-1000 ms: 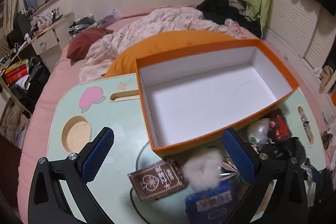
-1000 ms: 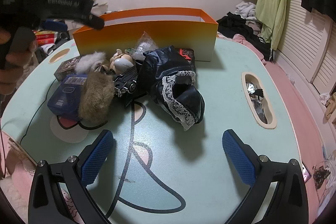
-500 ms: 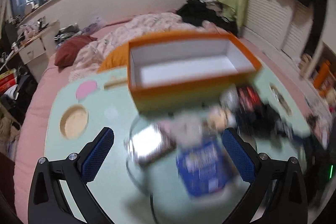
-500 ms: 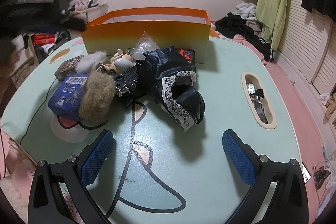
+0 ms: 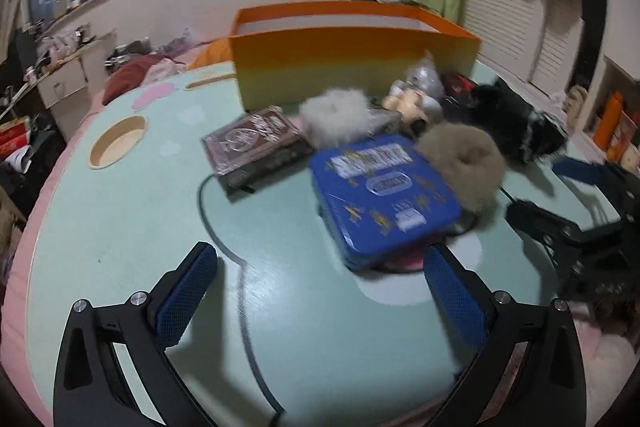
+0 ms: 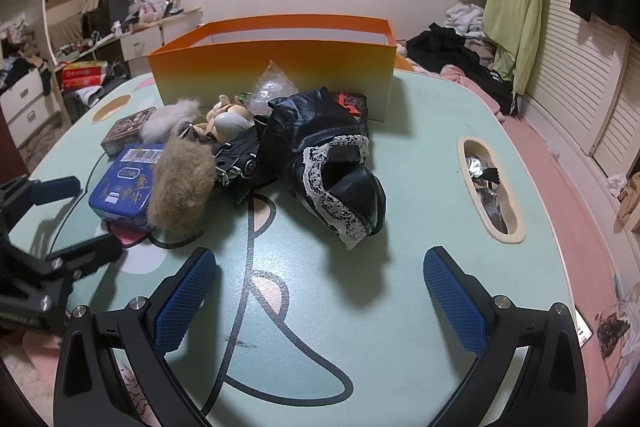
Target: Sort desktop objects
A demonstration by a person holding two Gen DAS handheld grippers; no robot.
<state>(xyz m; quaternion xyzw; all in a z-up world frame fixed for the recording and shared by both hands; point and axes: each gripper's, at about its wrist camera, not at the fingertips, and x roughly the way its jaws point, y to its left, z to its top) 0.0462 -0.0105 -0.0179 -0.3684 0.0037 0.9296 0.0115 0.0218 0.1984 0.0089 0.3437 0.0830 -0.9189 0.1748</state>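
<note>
An open orange box (image 5: 352, 55) (image 6: 280, 59) stands at the back of the mint table (image 5: 120, 227). In front of it lies a heap: a blue tin (image 5: 384, 203) (image 6: 124, 187), a brown card box (image 5: 256, 143) (image 6: 126, 131), a white fluff ball (image 5: 336, 115), a tan fluff ball (image 5: 464, 159) (image 6: 180, 187), a small doll (image 6: 228, 119), and a black lace-trimmed garment (image 6: 332, 155). My left gripper (image 5: 320, 291) is open, low over the table, short of the blue tin. My right gripper (image 6: 320, 299) is open in front of the garment. Both hold nothing.
A round cup hole (image 5: 116, 143) lies at the table's left, and an oval slot (image 6: 490, 191) holding foil scraps at its right. The right gripper's frame (image 5: 580, 219) shows beside the heap. A bed with clothes (image 6: 460, 51) sits behind the table.
My left gripper has dropped from above the orange box and pulled back to table height, now facing the blue tin and card box. The right gripper has stayed put.
</note>
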